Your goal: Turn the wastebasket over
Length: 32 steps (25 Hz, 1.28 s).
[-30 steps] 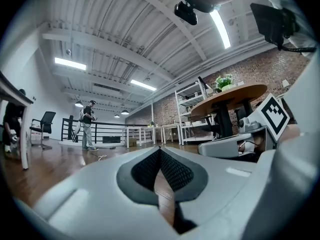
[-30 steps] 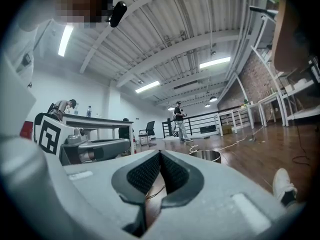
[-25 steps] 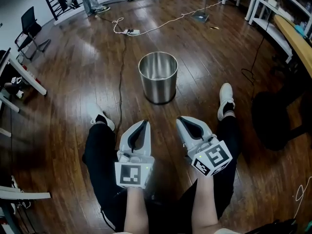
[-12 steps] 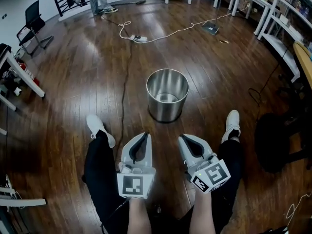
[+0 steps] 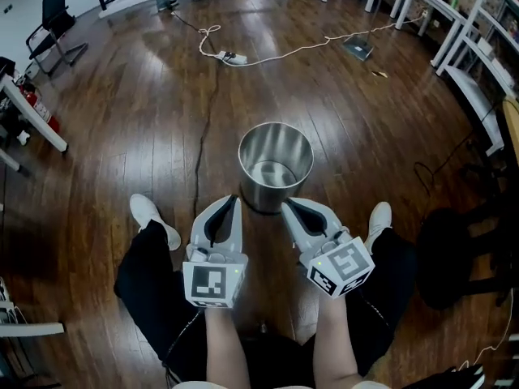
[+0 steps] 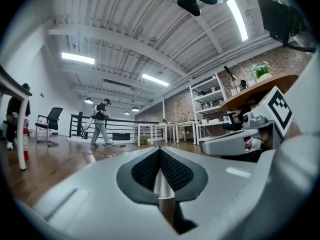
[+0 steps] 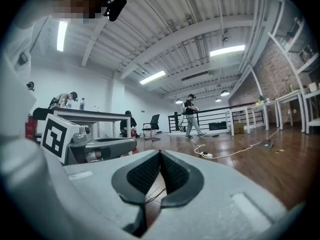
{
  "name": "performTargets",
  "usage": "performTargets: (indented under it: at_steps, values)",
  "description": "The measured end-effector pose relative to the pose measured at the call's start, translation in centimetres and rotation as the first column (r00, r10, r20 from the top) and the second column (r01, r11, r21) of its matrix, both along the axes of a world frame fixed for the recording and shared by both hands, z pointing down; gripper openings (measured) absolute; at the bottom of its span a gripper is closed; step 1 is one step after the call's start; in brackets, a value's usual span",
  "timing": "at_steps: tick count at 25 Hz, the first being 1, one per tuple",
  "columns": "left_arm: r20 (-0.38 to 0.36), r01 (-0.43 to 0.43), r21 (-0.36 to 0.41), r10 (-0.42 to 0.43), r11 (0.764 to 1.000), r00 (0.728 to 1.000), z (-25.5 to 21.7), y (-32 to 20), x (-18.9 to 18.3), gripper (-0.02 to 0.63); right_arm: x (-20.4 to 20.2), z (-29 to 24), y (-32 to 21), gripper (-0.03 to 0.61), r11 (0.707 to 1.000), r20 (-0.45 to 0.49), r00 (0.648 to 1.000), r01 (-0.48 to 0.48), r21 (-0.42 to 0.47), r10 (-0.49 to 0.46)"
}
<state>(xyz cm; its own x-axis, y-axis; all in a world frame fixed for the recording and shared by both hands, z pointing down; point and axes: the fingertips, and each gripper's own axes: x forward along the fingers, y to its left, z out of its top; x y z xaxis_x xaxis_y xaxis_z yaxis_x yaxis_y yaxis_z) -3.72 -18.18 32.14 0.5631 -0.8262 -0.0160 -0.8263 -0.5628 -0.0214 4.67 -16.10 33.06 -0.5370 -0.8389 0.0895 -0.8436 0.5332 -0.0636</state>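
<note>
Shiny round metal wastebasket (image 5: pixel 263 196): probably light, hard, slippery; grab the thin rim; left gripper (image 5: pixel 233 198), right gripper (image 5: pixel 285 204) closed tight, holding nothing.

Pale grey left gripper (image 5: pixel 230 202) and right gripper (image 5: pixel 289 205), black-white marker cubes (image 5: pixel 214 285), black trousers (image 5: pixel 150 267), white shoes (image 5: pixel 151 217)

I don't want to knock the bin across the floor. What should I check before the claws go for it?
1. Wastebasket upright, mouth up, nothing seen inside: ok.
2. Left claw open to take the rim: not ok, shut and empty.
3. Right claw open: not ok, shut and empty.
4. Claw tips clear of the wastebasket's wall: cannot tell; the head view shows them close to its base.
5. Black cable apart from the wastebasket: ok, it runs past on its left.
</note>
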Motion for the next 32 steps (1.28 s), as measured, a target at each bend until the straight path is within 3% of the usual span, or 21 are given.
performTargets:
  at_steps: [6,12,15,17,19,23,25,28,32]
  values:
    - [0.016,0.092,0.033,-0.093,0.995,0.996,-1.1,-4.9,0.3,0.015,0.5,-0.6,-6.6,-0.008,0.993,-0.043,0.993,0.107,-0.056,-0.110]
    - [0.030,0.173,0.038,-0.174,0.984,0.984,-1.0,-9.3,-1.0,0.015,-0.5,2.7,-12.5,0.082,0.967,-0.124,0.971,0.181,-0.176,-0.205]
    - [0.032,0.227,0.003,-0.227,0.974,0.973,0.6,-11.2,-1.9,0.017,-2.0,5.6,-14.2,0.147,0.937,-0.175,0.943,0.235,-0.258,-0.285]
    - [0.036,0.257,-0.023,-0.256,0.966,0.966,1.9,-12.2,-2.4,0.017,-3.3,7.6,-15.2,0.153,0.919,-0.202,0.923,0.262,-0.293,-0.328]
    - [0.047,0.288,-0.034,-0.287,0.957,0.957,2.9,-13.1,-3.2,0.069,-4.5,9.6,-16.0,0.153,0.901,-0.230,0.902,0.283,-0.329,-0.367]
    - [0.069,0.353,-0.052,-0.350,0.934,0.934,4.9,-14.6,-5.4,0.071,-6.9,14.1,-17.0,0.153,0.846,-0.296,0.839,0.308,-0.434,-0.457]
    - [0.092,0.381,-0.064,-0.375,0.922,0.922,6.0,-15.1,-6.4,0.092,-7.5,16.5,-17.1,0.153,0.813,-0.330,0.805,0.291,-0.504,-0.493]
    - [0.103,0.407,-0.090,-0.397,0.909,0.912,7.5,-15.6,-6.9,0.166,-7.5,19.4,-17.1,0.235,0.786,-0.367,0.783,0.236,-0.571,-0.502]
    - [0.117,0.437,-0.131,-0.424,0.890,0.898,9.7,-16.3,-7.6,0.199,-7.8,22.0,-17.3,0.235,0.760,-0.395,0.756,0.203,-0.617,-0.522]
